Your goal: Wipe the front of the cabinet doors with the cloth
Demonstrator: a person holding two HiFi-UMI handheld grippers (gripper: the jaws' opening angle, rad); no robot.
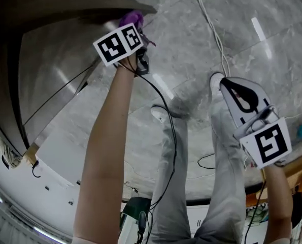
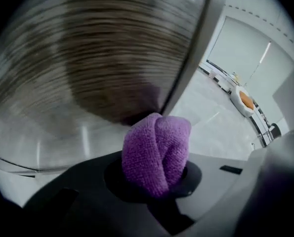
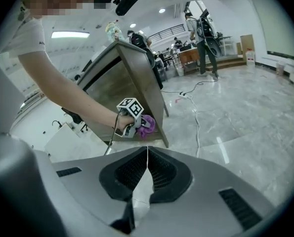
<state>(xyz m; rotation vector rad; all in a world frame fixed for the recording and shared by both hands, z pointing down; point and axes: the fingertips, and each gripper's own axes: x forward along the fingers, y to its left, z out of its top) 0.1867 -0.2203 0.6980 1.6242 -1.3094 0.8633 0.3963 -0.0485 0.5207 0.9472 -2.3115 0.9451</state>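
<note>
Left gripper [image 2: 154, 182]: 2 dark jaws clamped on a bunched purple cloth [image 2: 156, 152], folded into 2 lobes that stick up out of the grip. The cloth tip is at, or just short of, the cabinet door [image 2: 87, 58], which has a brown wood-grain face, streaky and blurred. A pale cabinet edge [image 2: 198, 38] runs diagonally on the right. Beyond it are a glossy grey floor [image 2: 206, 125], a white wall [image 2: 243, 46] and a far white unit with an orange top [image 2: 245, 100].

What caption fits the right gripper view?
Shut, empty right tongs face the left tongs holding a purple cloth at the cabinet's lower front corner.
</note>
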